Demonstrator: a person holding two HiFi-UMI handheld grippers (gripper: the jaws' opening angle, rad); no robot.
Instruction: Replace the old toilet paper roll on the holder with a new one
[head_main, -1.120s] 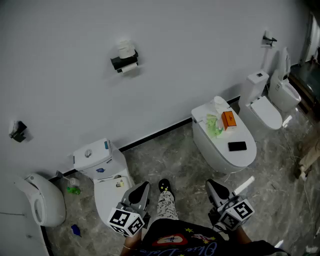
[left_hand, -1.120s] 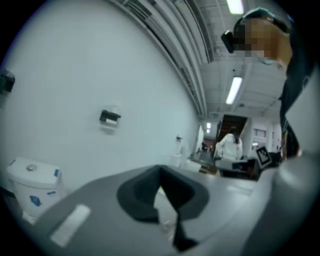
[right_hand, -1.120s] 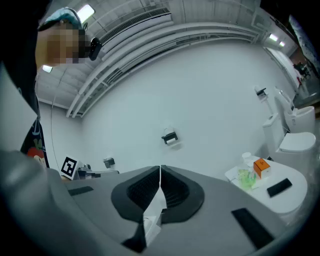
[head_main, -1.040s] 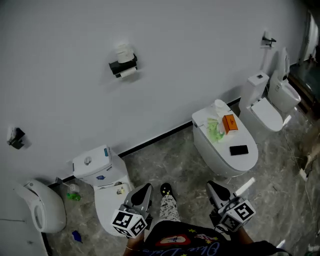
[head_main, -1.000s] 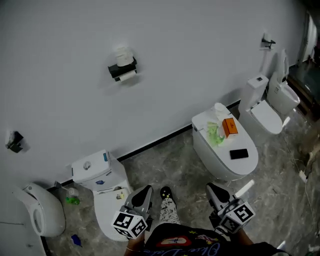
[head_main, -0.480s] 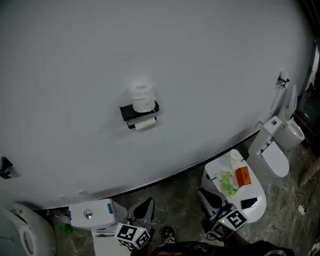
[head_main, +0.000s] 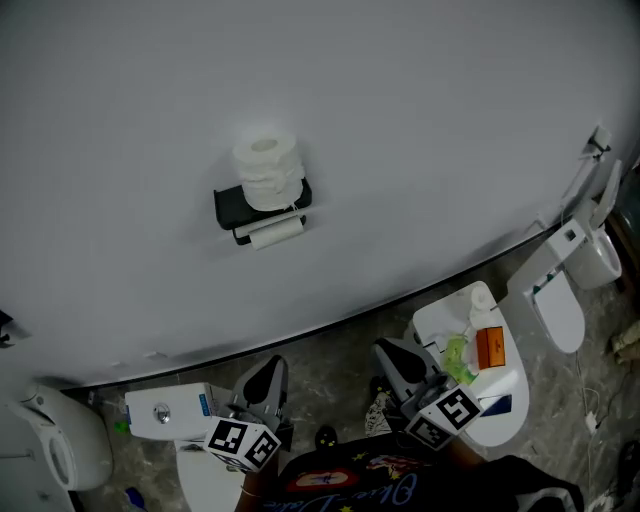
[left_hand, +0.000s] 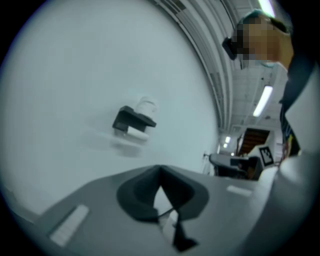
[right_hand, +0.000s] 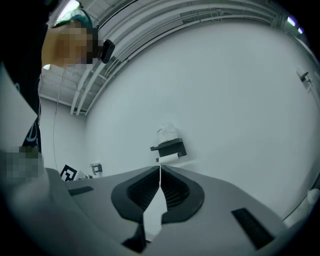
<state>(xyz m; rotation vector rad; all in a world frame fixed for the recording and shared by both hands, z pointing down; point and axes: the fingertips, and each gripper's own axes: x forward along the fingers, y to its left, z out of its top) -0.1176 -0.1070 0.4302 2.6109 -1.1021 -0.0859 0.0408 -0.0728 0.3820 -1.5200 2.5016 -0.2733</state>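
Observation:
A black wall holder (head_main: 232, 206) hangs on the white wall ahead. A full white roll (head_main: 267, 170) stands on its top shelf, and a thin, nearly spent roll (head_main: 275, 233) sits on the bar beneath. My left gripper (head_main: 273, 364) and right gripper (head_main: 386, 348) are low in the head view, both shut and empty, pointing level at the wall, well short of the holder. In the left gripper view the holder (left_hand: 131, 119) and top roll (left_hand: 147, 105) lie beyond the left gripper (left_hand: 160, 169). The right gripper (right_hand: 160, 168) lines up just under the holder (right_hand: 169, 148) and thin roll (right_hand: 168, 158).
A closed toilet (head_main: 510, 391) at lower right carries an orange box (head_main: 489, 347), green wrapping (head_main: 457, 356) and a white roll (head_main: 482, 300). Another toilet's tank (head_main: 164, 411) sits lower left, one more toilet (head_main: 565, 305) far right. A second wall holder (head_main: 601, 140) hangs far right.
The view and both grippers have moved toward the wall; the holder now looks larger and nearer. Both grippers stay shut.

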